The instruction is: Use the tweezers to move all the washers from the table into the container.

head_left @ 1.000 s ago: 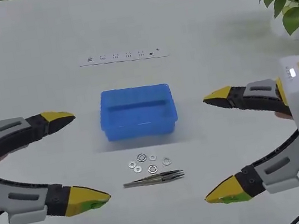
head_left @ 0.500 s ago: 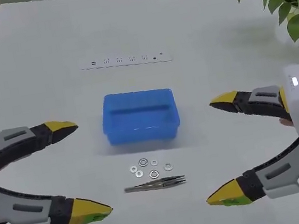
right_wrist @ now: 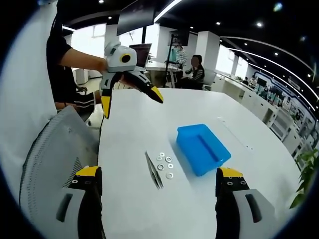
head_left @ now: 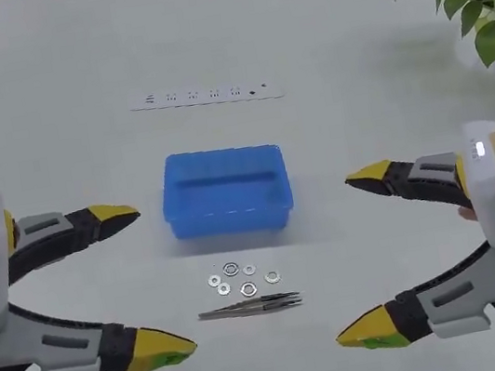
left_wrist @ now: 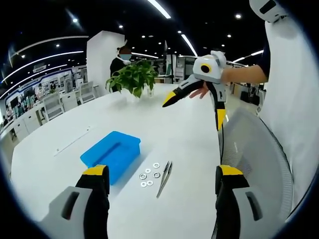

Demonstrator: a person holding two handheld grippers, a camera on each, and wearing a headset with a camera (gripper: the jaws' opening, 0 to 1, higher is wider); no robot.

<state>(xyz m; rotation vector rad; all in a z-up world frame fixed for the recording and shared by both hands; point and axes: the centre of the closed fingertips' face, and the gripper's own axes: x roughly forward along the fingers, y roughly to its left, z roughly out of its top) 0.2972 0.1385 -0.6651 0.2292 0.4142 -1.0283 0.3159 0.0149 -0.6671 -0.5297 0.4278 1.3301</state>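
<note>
- Left gripper [head_left: 163,279]: fingers spread wide and empty, held level over the tabletop [head_left: 358,111], pointing inward.
- Right gripper [head_left: 344,260]: fingers likewise wide apart and empty, facing it.
- Washers [head_left: 242,279] lie on the tabletop between tweezers [head_left: 250,307] and container [head_left: 225,189].

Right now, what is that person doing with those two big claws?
A person holds the left gripper and the right gripper open above the table, gripping nothing. The washers lie loose beside the tweezers, just in front of the blue container, which looks empty. Nothing has been picked up yet.
</note>
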